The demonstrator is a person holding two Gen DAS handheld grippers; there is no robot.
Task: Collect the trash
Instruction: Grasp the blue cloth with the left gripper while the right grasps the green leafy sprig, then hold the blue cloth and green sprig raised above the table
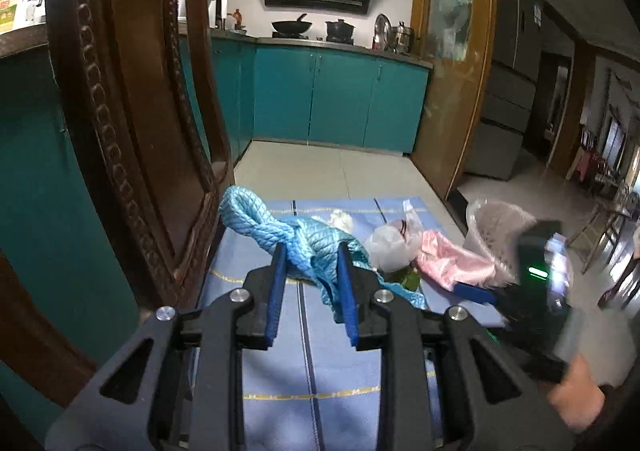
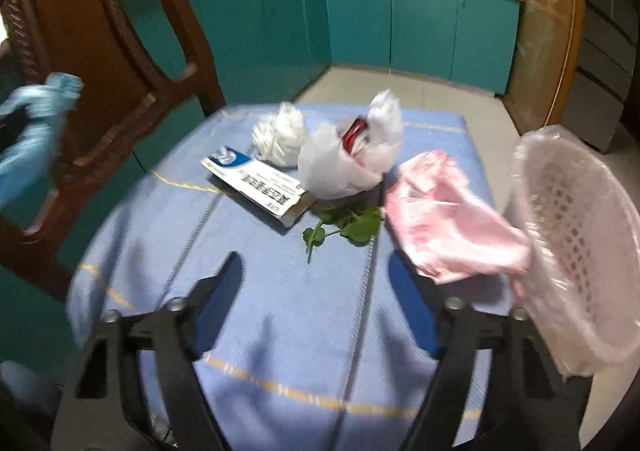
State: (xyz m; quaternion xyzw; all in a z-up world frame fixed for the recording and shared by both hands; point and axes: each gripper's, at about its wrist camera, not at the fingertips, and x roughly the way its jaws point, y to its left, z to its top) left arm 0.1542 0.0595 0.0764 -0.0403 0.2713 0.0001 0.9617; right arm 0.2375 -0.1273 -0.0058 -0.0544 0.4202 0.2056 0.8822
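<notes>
Trash lies scattered over a blue cloth with thin gold and dark stripes, and every place below is given relative to that cloth. Near its far middle sits a crumpled white plastic bag with something red showing inside, and just beside it, toward the wooden chair, a wad of white paper. A flat blue-and-white printed box lies in front of the wad, touching the bag's base. A sprig of green leaves lies just nearer than the bag, toward the cloth's middle. At the right side of the cloth a pink plastic bag lies crumpled, its far end reaching the rim of a pale pink mesh basket lined with clear film, which stands tilted at the cloth's right edge. The left gripper is clamped narrow on a light blue rope bundle, which is pinched between its blue pads and raised off the cloth near the chair; loops stick out beyond the fingertips and a loose end hangs below. The right gripper hangs over the near half of the cloth with its jaws apart at a middling width and nothing between them; its right finger sits just beside the pink bag, though blur hides whether they touch.
</notes>
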